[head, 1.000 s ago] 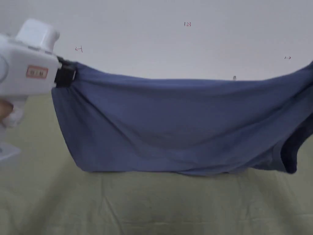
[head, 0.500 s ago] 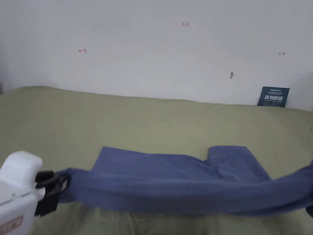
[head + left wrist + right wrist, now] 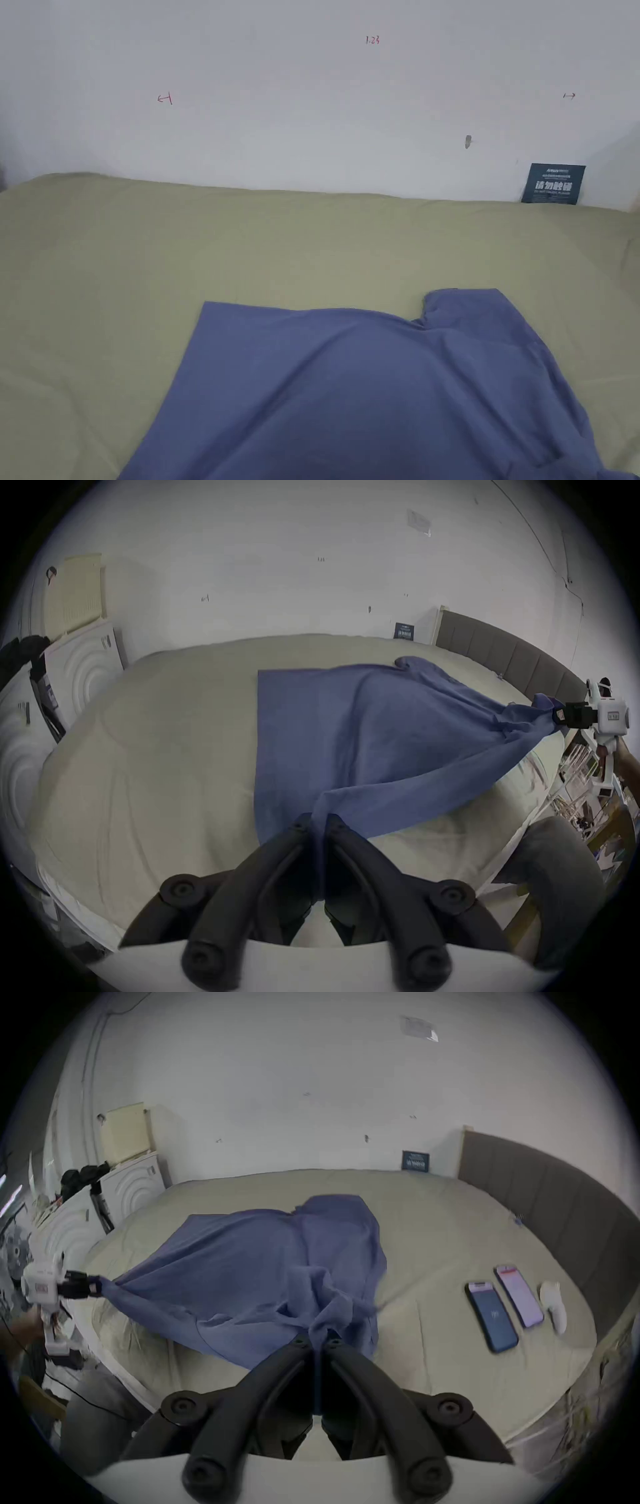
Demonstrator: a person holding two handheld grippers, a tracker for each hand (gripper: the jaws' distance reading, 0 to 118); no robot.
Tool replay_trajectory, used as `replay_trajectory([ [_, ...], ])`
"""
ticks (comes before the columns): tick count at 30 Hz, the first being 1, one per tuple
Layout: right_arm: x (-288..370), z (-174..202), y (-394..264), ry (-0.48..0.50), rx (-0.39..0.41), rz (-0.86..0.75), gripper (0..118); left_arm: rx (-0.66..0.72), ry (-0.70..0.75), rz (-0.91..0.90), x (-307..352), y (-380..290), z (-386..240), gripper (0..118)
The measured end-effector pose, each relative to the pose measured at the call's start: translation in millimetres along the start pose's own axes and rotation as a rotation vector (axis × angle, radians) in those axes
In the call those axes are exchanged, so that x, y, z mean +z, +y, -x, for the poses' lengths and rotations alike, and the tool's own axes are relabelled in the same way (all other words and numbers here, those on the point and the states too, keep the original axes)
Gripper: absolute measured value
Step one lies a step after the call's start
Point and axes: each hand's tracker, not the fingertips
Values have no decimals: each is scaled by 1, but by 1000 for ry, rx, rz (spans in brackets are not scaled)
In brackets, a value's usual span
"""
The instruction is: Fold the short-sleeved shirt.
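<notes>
On the bed [image 3: 125, 250] — blue shirt [image 3: 375, 387], both grippers pinching its near edge.

Wall [image 3: 312, 137]: red handwritten number "1.23" [image 3: 372, 40] near the top centre. One red arrow mark [image 3: 164, 99] stands to its left, a second arrow mark [image 3: 569, 95] to its right.

Dark blue sign [image 3: 554, 184] at the wall base: white characters, too small to read.

Right gripper [image 3: 557, 719] and left gripper [image 3: 98, 1289]: each white body carries a red-framed label [image 3: 613, 716]; text illegible.
</notes>
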Motion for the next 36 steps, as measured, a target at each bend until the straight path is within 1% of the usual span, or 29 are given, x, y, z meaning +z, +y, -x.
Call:
replay_trajectory([
  [1,-1,-3,-6,-2,-32,13,1,-1,-1,5,-2,-4,-2,6],
  [3,-2,-5,-15,-24,-67,36,1,9,1,12,-5,-9,-2,9],
  [4,-2,-6,-20,-23,-86,43,3,24,2,18,-6,-13,-2,20],
  [5,-1,-7,-24,-35,-112,54,8,48,14,24,-8,-17,-1,40],
  [6,1,-9,-27,-54,-131,55,23,75,32,39,-8,-21,1,66],
  [7,3,-13,-30,-65,-145,59,62,118,35,53,-8,-26,5,92],
  [8,6,-18,-32,-75,-168,57,90,161,51,46,-4,-32,8,97],
  [9,10,-22,-34,-85,-189,57,100,202,53,33,1,-35,11,97],
  [10,17,-24,-35,-114,-193,35,98,255,54,22,6,-38,15,97],
  [11,24,-26,-33,-146,-193,8,97,295,70,19,12,-37,17,97],
  [13,33,-32,-29,-158,-193,-12,97,321,108,-23,27,-31,16,96],
  [15,44,-28,-18,-168,-182,-67,97,297,130,-88,43,-17,7,95],
  [18,61,-6,4,-155,-135,-194,97,236,140,-203,67,10,-17,94],
  [19,66,3,12,-145,-108,-229,97,213,143,-235,74,19,-27,92],
  [20,70,13,19,-156,-74,-248,97,187,149,-265,81,27,-37,85],
  [21,74,25,24,-155,-40,-272,96,160,150,-283,87,34,-47,76],
  [22,79,34,29,-153,-5,-299,87,142,164,-295,92,39,-57,54],
  [23,84,45,33,-159,31,-333,73,126,175,-319,98,43,-67,32],
  [24,86,53,35,-164,56,-333,53,123,172,-350,101,43,-74,11],
  [25,87,59,35,-180,89,-335,18,124,164,-365,106,43,-83,4],
  [26,88,66,34,-201,108,-341,2,123,147,-362,108,42,-88,1],
  [27,91,72,32,-226,112,-354,1,123,134,-349,109,41,-93,0],
  [28,92,75,28,-207,102,-346,0,124,144,-343,106,37,-93,0],
  [31,88,84,13,-197,88,-342,0,145,167,-304,104,19,-101,0],
  [32,84,86,6,-198,84,-323,0,161,134,-252,100,12,-95,0],
  [34,75,88,-6,-164,71,-237,0,200,126,-174,94,1,-93,0],
  [36,68,89,-15,-148,50,-193,0,210,128,-118,87,-7,-83,0],
])
